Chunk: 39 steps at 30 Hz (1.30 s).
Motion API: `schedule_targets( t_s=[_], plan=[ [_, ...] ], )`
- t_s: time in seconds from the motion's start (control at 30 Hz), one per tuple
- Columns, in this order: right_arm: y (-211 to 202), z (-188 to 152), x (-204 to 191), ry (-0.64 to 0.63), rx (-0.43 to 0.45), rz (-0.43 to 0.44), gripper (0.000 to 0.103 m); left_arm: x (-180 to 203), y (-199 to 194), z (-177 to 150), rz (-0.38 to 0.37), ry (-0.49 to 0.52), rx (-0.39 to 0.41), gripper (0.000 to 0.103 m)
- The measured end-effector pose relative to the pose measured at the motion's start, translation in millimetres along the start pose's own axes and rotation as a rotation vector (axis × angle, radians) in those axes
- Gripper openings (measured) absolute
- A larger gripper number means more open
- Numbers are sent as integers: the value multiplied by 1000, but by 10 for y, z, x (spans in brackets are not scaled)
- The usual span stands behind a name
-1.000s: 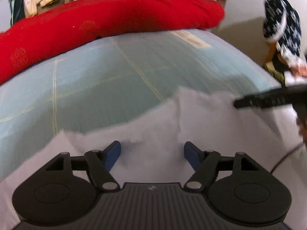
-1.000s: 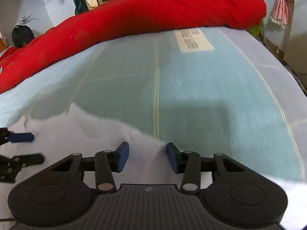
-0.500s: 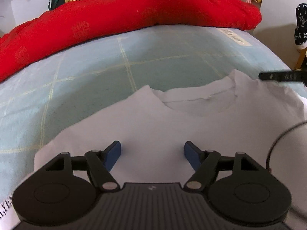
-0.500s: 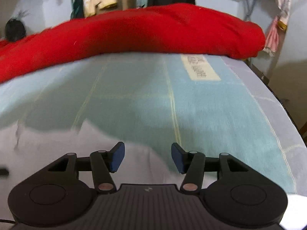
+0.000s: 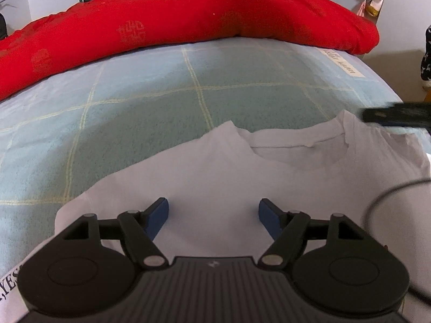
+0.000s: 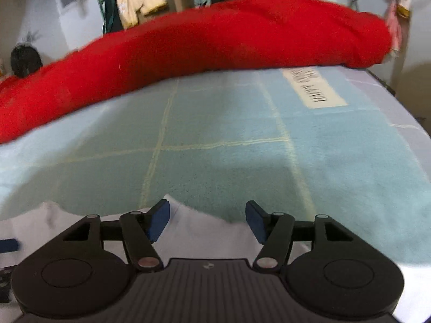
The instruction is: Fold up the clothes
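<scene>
On the bed (image 5: pixel 161 113), a white tee (image 5: pixel 242 177) lies spread flat, collar (image 5: pixel 299 148) facing away toward the red quilt (image 5: pixel 188 27). Flat and face-up like this suits a fold, but it would also fit a shirt just laid out or one opened between folds; can't tell which.

Left gripper (image 5: pixel 212 215) hangs over the chest area, jaws wide apart, nothing between the pads. Right gripper (image 6: pixel 206 219) sits over the tee's far edge (image 6: pixel 194 212) near the shoulder, jaws also wide, holding nothing. In the left view its fingers (image 5: pixel 396 114) show as a dark blur just beside the collar's right side. Both look parked above cloth, not gripping.

Edges: left shoulder line runs diagonally down to a sleeve corner (image 5: pixel 70 210) at lower left. Black print (image 5: pixel 8 285) shows at the frame's lower-left edge, mostly cut off. A cable (image 5: pixel 382 202) loops over the tee's right side, likely a snag risk if cloth gets lifted through it.

Room: a broad stretch of checked blue-green sheet lies open between collar and quilt, enough to flip a sleeve or the hem forward. A label patch (image 6: pixel 315 88) on the sheet sits well apart at far right. The bed's right edge is close to the tee on that side, so there's less margin there.
</scene>
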State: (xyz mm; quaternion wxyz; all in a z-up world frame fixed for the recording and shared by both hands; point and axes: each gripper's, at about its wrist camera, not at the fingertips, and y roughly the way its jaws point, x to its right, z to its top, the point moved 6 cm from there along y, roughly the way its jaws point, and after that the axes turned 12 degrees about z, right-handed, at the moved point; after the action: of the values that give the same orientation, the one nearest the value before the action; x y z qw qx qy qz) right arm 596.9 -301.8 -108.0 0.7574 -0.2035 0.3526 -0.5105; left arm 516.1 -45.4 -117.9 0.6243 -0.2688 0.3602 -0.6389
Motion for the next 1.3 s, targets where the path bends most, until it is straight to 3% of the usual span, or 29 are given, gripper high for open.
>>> schedule_targets(
  t_s=[0.1, 0.17, 0.27, 0.37, 0.47, 0.53, 0.73, 0.8, 0.9, 1.03, 1.13, 1.23, 1.3],
  plan=[
    [-472, -225, -68, 1, 0, -15, 69, 2, -2, -26, 0, -2, 0, 75],
    [-506, -364, -22, 27, -40, -56, 70, 17, -2, -31, 5, 3, 3, 75],
    [-330, -462, 215, 59, -58, -103, 70, 26, 3, -27, 6, 15, 6, 76],
    [-75, -303, 528, 39, -20, -168, 72, 24, 11, -18, 3, 29, 9, 76],
    [9, -81, 708, 88, 9, -149, 73, 18, -2, -17, 0, 32, 11, 76],
    [-206, -51, 643, 107, 20, -139, 73, 14, -45, -12, 0, 34, 22, 75],
    [-953, -598, 479, 108, -18, -196, 78, 65, -312, -41, -33, 79, 91, 75],
    [-998, -752, 586, 144, -34, -204, 78, 114, -342, -94, -60, 100, 95, 76],
    [-871, -827, 837, 184, -42, -197, 78, 184, -254, -215, -42, 154, 63, 76],
    [-846, -784, 1209, 166, -16, -208, 80, 48, -299, -218, -3, 96, 32, 78],
    [-1058, -722, 1476, 245, 11, -234, 80, -52, -336, -221, 26, 53, 9, 75],
    [-1324, -616, 1467, 299, 55, -219, 80, -55, -498, -243, 51, 53, 17, 75],
    [-1456, -627, 1296, 296, 72, -152, 80, -5, -578, -293, 43, 49, 16, 76]
  ],
)
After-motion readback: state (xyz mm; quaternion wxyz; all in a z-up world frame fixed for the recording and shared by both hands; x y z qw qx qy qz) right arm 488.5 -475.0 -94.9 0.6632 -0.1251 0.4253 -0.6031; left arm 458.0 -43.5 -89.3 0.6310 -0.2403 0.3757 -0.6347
